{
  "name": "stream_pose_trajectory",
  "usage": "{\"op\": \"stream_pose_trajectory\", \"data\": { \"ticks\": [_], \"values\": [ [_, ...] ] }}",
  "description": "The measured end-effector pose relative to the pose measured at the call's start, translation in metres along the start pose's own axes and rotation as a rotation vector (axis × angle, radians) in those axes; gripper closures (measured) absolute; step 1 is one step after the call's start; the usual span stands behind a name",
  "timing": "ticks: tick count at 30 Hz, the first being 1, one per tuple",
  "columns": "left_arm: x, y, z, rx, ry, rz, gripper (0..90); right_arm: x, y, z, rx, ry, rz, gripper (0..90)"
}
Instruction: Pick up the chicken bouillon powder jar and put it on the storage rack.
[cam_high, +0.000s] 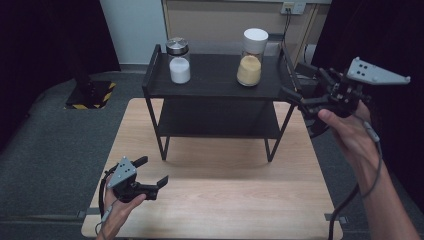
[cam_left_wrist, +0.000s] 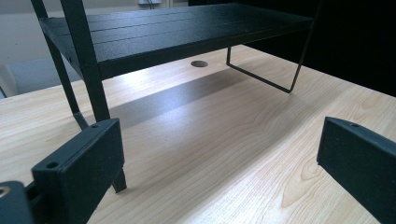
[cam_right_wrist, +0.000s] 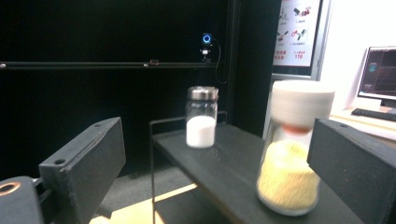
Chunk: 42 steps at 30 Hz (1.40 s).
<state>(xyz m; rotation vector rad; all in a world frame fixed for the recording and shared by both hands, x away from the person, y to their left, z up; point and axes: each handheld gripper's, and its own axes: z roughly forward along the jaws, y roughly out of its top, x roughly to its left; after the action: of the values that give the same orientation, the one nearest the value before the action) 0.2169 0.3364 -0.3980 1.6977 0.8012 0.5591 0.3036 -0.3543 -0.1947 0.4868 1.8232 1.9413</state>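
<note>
Beside the black shelf (cam_high: 215, 75), the right tool (cam_high: 295, 92) points level at the yellow-filled jar (cam_high: 249, 62), wide open, empty

A jar of white powder (cam_high: 179, 61) with a metal lid stands at the left of the black shelf's (cam_high: 215, 90) top board, on a wooden table (cam_high: 225, 200) over grey carpet (cam_high: 60, 145).
</note>
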Motion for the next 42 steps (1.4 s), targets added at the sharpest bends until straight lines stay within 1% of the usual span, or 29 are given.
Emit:
{"op": "stream_pose_trajectory", "data": {
  "ticks": [1, 2, 5, 6, 7, 9, 10, 14, 16, 17, 18, 19, 22, 26, 30, 33, 34, 36, 38, 42],
  "values": [
    [0.0, 0.0, 0.0, 0.0, 0.0, 0.0, 0.0, 0.002, -0.006, -0.002, 0.0, 0.0, 0.0, 3.9],
    [0.0, 0.0, 0.0, 0.0, 0.0, 0.0, 0.0, 0.002, -0.006, -0.002, 0.0, 0.0, 0.0, 3.9],
    [0.0, 0.0, 0.0, 0.002, -0.001, 0.003, 0.0, 0.007, -0.021, -0.007, -0.001, 0.005, 0.006, 3.5],
    [0.0, 0.0, 0.0, 0.001, -0.001, 0.002, 0.0, 0.008, -0.027, -0.009, -0.001, 0.009, 0.009, 3.5],
    [0.0, 0.0, 0.0, 0.001, -0.001, 0.002, 0.0, 0.009, -0.037, -0.012, -0.006, 0.016, 0.013, 3.5],
    [0.0, 0.0, 0.0, -0.001, 0.0, 0.001, 0.0, 0.013, -0.048, -0.015, -0.001, 0.017, 0.013, 3.4],
    [0.0, 0.0, 0.0, -0.001, 0.0, 0.001, 0.0, 0.013, -0.048, -0.015, -0.001, 0.017, 0.013, 3.4],
    [-0.001, 0.0, -0.001, -0.008, 0.004, 0.0, 0.0, 0.023, -0.075, -0.024, -0.005, 0.018, 0.015, 3.4],
    [0.0, -0.001, -0.002, -0.015, 0.003, -0.002, 0.0, 0.029, -0.085, -0.028, 0.008, 0.011, 0.011, 3.4],
    [0.0, -0.001, -0.002, -0.015, 0.003, -0.002, 0.0, 0.029, -0.085, -0.028, 0.008, 0.011, 0.011, 3.4],
    [-0.001, -0.002, -0.002, -0.024, 0.005, 0.002, 0.1, 0.032, -0.094, -0.031, 0.025, 0.007, 0.009, 3.4],
    [0.0, -0.002, -0.003, -0.028, 0.003, 0.0, 0.1, 0.034, -0.098, -0.033, 0.042, 0.001, 0.001, 3.6],
    [0.0, -0.003, -0.003, -0.035, 0.003, -0.004, 0.1, 0.038, -0.112, -0.037, 0.066, -0.004, 0.01, 3.7],
    [0.002, -0.005, -0.004, -0.051, -0.001, -0.018, 0.0, 0.043, -0.128, -0.043, 0.08, -0.019, 0.019, 3.9],
    [0.003, -0.006, -0.004, -0.052, 0.004, -0.028, 0.0, 0.046, -0.147, -0.048, 0.081, -0.027, 0.045, 4.3],
    [0.002, -0.006, -0.005, -0.058, 0.007, -0.033, 0.0, 0.05, -0.159, -0.05, 0.103, -0.039, 0.044, 4.8],
    [0.003, -0.007, -0.005, -0.062, 0.006, -0.04, 0.0, 0.05, -0.162, -0.05, 0.108, -0.04, 0.042, 4.9],
    [0.004, -0.009, -0.005, -0.074, -0.003, -0.071, 0.2, 0.053, -0.17, -0.051, 0.115, -0.051, 0.042, 5.1],
    [0.003, -0.01, -0.006, -0.085, 0.001, -0.09, 0.0, 0.056, -0.178, -0.052, 0.117, -0.06, 0.04, 5.4],
    [0.001, -0.011, -0.006, -0.106, 0.01, -0.125, 0.3, 0.059, -0.194, -0.055, 0.106, -0.076, 0.064, 6.0]
  ]
}}
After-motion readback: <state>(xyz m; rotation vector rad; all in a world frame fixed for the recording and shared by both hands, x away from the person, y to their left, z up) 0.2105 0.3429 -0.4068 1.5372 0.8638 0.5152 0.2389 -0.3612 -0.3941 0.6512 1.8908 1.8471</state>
